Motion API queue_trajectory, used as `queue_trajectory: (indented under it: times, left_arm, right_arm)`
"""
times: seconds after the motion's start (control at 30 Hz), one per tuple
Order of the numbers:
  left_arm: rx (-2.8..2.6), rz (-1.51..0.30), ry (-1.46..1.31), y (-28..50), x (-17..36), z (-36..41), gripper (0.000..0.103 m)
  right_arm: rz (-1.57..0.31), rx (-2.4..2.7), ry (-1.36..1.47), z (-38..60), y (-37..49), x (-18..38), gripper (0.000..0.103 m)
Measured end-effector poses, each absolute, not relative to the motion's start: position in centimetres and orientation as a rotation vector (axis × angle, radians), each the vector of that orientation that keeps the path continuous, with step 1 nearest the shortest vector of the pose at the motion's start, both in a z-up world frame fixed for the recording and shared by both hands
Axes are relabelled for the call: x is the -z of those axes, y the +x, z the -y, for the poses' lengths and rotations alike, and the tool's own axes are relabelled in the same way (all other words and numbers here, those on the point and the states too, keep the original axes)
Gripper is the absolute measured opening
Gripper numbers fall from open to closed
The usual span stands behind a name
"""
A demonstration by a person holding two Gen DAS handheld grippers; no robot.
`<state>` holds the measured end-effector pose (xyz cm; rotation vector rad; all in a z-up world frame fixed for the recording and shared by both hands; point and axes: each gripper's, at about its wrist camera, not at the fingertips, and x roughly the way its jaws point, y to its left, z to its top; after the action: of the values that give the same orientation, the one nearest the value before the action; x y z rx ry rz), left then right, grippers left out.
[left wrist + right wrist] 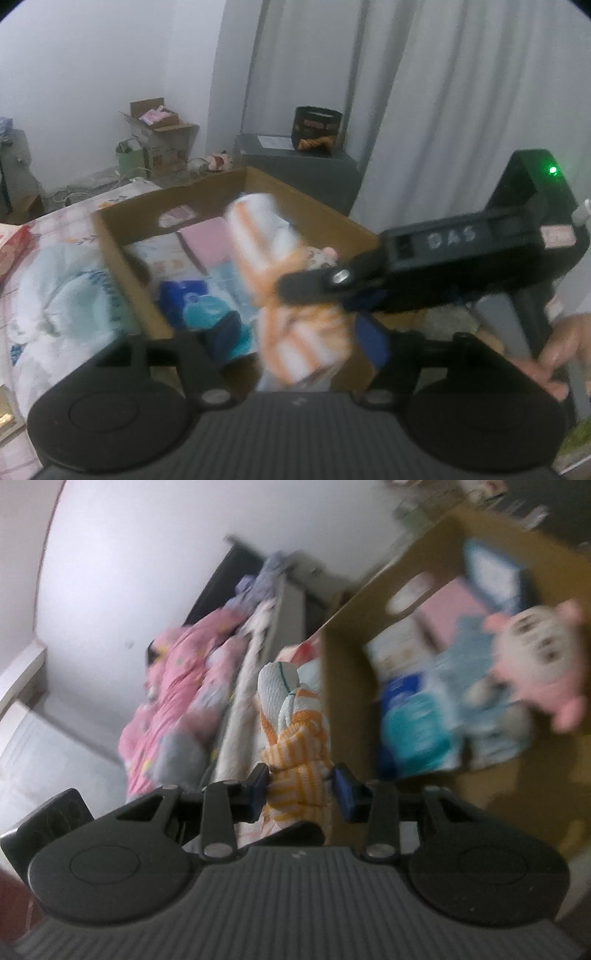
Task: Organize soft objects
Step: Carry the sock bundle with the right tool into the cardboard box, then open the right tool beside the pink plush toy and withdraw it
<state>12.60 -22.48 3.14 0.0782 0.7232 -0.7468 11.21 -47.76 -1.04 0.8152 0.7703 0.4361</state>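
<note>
- Left wrist view: the left gripper (pixel 295 325) has its jaws standing wide; one blue pad (pixel 371 341) shows on the right, the other finger is lost in blur. Whether the pads press on anything cannot be told.
- The orange-and-white striped cloth (pixel 295 284) hangs between those jaws, above the near edge of the cardboard box (pixel 122 243).
- The right gripper (pixel 317 282) reaches in from the right and clamps the cloth at its middle; a hand (pixel 561 350) holds its handle.
- The box sits on a bed (pixel 48 295) and holds folded pink, blue and white items.
- Right wrist view: the right gripper (pixel 300 790) is partly closed, blue pads (pixel 343 790) squeezing the knotted cloth (pixel 295 738).
- The box (pixel 347 709) lies to the right, with a pink-and-white plush toy (pixel 535 661) inside it.
- Pink bedding (pixel 177 686) is heaped at the far left.
</note>
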Motion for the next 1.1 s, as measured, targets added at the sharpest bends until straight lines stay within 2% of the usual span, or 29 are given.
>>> queue_trajectory:
  times: [0.2, 0.43, 0.63, 0.77, 1.1]
  left_arm:
    - [0.744, -0.756, 0.056, 12.6, -1.6, 21.4, 0.072]
    - [0.670, -0.770, 0.006, 13.3, -1.9, 18.4, 0.072]
    - [0.635, -0.761, -0.008, 13.1, -2.1, 16.5, 0.072]
    - [0.620, -0.758, -0.009, 12.7, -2.1, 15.6, 0.072]
    - [0.540, -0.745, -0.014, 11.4, -1.7, 11.2, 0.073]
  right_arm:
    - [-0.790, -0.254, 0.680, 53.3, 10.9, 1.2, 0.037]
    - [-0.952, -0.106, 0.319, 54.1, 13.1, 2.9, 0.037]
    - [-1.075, -0.061, 0.156, 53.0, 14.2, 3.7, 0.041]
    - [-1.068, -0.038, 0.129, 52.4, 14.2, 3.1, 0.051]
    - [-0.962, -0.079, 0.273, 51.0, 12.9, 0.1, 0.053]
